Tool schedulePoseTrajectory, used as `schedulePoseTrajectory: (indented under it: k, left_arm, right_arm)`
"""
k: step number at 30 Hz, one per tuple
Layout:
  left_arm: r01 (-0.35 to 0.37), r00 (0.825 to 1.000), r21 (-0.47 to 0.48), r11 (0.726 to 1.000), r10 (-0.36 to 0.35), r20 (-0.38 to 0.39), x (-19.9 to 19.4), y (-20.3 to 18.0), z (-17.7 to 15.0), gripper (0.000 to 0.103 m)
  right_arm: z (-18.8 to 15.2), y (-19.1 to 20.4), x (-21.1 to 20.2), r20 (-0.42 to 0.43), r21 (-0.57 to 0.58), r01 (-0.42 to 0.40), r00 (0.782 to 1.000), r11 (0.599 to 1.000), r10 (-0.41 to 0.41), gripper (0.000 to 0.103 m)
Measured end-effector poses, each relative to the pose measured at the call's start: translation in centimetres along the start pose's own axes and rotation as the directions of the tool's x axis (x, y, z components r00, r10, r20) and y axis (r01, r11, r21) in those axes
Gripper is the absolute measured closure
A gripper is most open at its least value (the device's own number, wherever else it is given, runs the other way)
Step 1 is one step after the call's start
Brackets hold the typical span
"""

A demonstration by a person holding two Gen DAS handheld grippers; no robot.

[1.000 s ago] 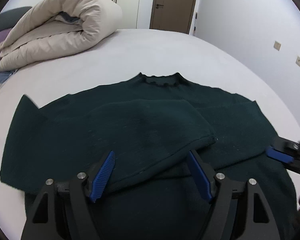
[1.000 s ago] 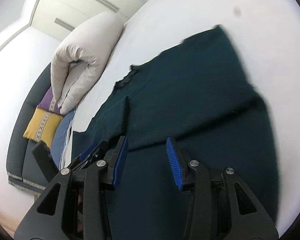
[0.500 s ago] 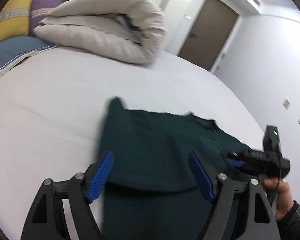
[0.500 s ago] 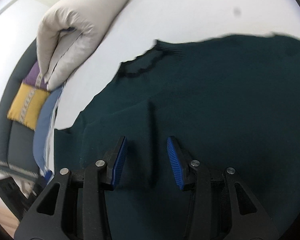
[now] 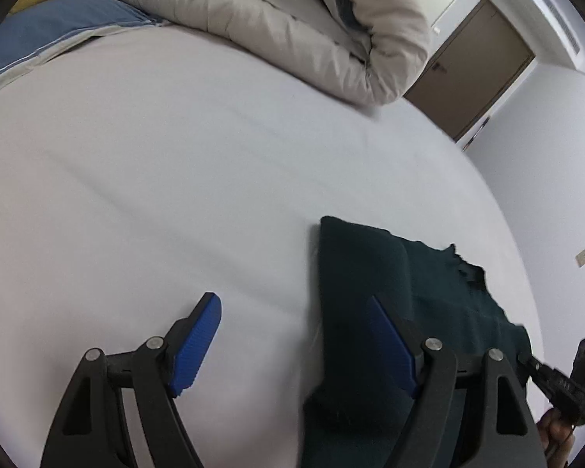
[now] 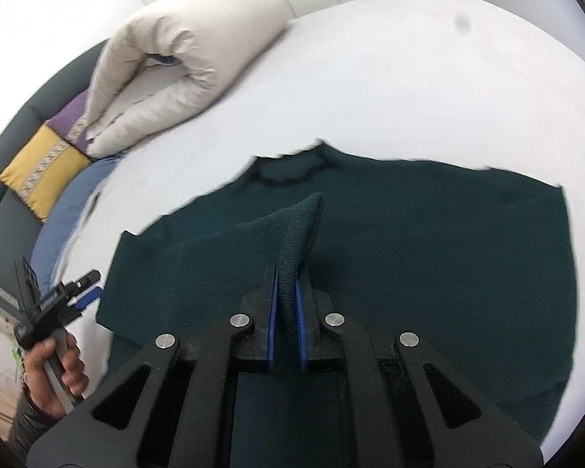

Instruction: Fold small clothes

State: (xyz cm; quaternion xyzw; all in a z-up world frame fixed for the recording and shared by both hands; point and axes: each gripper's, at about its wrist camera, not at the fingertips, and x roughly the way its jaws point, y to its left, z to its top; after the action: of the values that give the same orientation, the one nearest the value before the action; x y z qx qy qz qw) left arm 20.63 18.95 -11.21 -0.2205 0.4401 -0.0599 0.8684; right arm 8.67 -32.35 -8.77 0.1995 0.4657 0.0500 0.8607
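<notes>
A dark green knitted sweater [image 6: 429,257] lies spread on a white-sheeted bed [image 6: 409,78], its collar toward a rolled cream duvet [image 6: 183,78]. The right hand-held gripper [image 6: 286,304] is clamped on a raised fold of the sweater, blue pads pressing the knit from both sides. The left hand-held gripper [image 5: 292,347] hangs wide open at the garment's edge, one blue pad over bare sheet, the other over the fabric, gripping nothing.

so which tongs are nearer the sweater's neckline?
Right. The right tongs are shut on a pinched fold of the green sweater just below the neckline; the left tongs hang open at the sweater's side edge, farther off.
</notes>
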Motion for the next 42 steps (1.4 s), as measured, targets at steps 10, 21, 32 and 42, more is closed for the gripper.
schedulePoseTrajectory:
  k: [10, 21, 32, 42]
  left_arm:
    - [-0.082, 0.994, 0.132, 0.988, 0.09, -0.056, 5.6, -2.3, 3.0, 0.032]
    - [-0.129, 0.99, 0.285, 0.95, 0.142, -0.026, 7.3, -5.3, 2.5, 0.091]
    - [-0.111, 0.994, 0.318, 0.942, 0.108, 0.026, 5.6, -4.8, 2.2, 0.086]
    - [-0.06, 0.997, 0.25, 0.966, 0.048, 0.053, -0.7, -3.0, -1.0, 0.046]
  right_arm:
    - [-0.3, -1.5, 0.2, 0.036, -0.02, 0.051, 0.998, 0.998, -0.05, 0.096]
    - [-2.8, -3.9, 0.1, 0.049, 0.058, 0.115, 0.992, 0.992, -0.117, 0.097]
    - [-3.9, -5.7, -0.9, 0.081, 0.109, 0.025, 0.996, 0.994, -0.034, 0.1]
    - [-2.1, -5.4, -0.4, 0.074, 0.176, 0.029, 0.996, 0.984, -0.042, 0.072]
